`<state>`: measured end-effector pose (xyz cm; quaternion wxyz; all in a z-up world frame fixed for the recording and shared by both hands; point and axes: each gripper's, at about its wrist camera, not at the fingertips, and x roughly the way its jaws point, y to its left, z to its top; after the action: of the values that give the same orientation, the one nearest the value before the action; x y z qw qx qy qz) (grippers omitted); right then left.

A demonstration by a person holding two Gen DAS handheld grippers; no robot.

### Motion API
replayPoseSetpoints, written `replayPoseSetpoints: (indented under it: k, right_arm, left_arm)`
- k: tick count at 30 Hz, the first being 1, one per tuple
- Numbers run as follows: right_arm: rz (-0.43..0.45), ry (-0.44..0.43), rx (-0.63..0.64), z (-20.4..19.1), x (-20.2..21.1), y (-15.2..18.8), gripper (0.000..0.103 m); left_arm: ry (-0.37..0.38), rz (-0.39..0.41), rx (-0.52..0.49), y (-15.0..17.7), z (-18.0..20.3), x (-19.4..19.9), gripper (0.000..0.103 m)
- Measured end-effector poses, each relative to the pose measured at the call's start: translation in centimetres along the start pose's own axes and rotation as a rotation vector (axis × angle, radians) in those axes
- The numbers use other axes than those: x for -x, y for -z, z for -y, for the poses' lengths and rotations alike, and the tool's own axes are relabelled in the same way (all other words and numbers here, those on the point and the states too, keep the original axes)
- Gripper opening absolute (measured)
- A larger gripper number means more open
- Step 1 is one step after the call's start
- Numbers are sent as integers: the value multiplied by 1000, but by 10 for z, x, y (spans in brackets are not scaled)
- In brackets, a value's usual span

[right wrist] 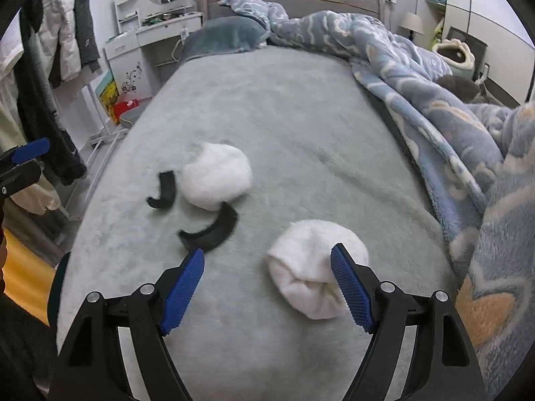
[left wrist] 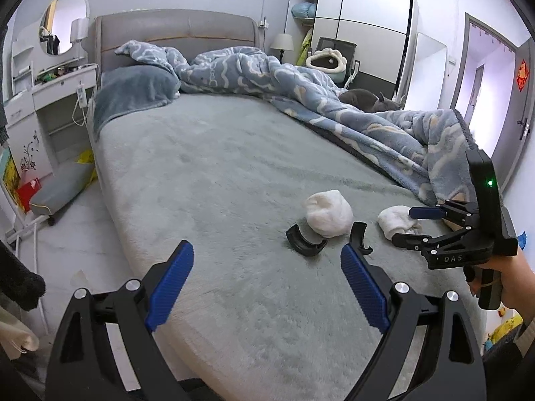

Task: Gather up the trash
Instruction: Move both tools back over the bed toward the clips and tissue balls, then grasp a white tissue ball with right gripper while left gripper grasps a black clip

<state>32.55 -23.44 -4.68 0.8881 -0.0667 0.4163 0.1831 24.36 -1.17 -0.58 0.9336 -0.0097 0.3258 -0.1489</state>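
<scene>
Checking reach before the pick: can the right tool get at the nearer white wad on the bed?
Probably yes: the right tool is open, the white wad lies just ahead, partly behind one finger, nothing covering it.

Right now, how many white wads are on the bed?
2. The far wad lies mid-bed, next to two curved black pieces. The near wad sits by the blue blanket, just ahead of the right gripper. More could hide under the blanket.

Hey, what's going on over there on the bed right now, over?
Both grippers, left and right, open, empty. White wads and black curved pieces lie loose on bed. Path clear.
</scene>
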Motion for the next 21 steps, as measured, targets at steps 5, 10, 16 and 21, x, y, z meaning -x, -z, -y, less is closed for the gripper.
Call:
replayPoseSetpoints:
  k: [5,10,16,21]
  right_arm:
    - [-6,-1,-23,11,-7,3,80]
    - [-1,-1,-42,23,-12,6,81]
    - [3,23,-73,36,-16,6,77]
    - [-4,92,-73,47,-20,5,53]
  left_arm:
    - [13,-13,-15,-1,8,-17,91]
    - [26,-43,-40,0,17,-37,91]
    - [34,-62,-49,2,22,-54,91]
    - [50,-76,-51,4,28,-67,91]
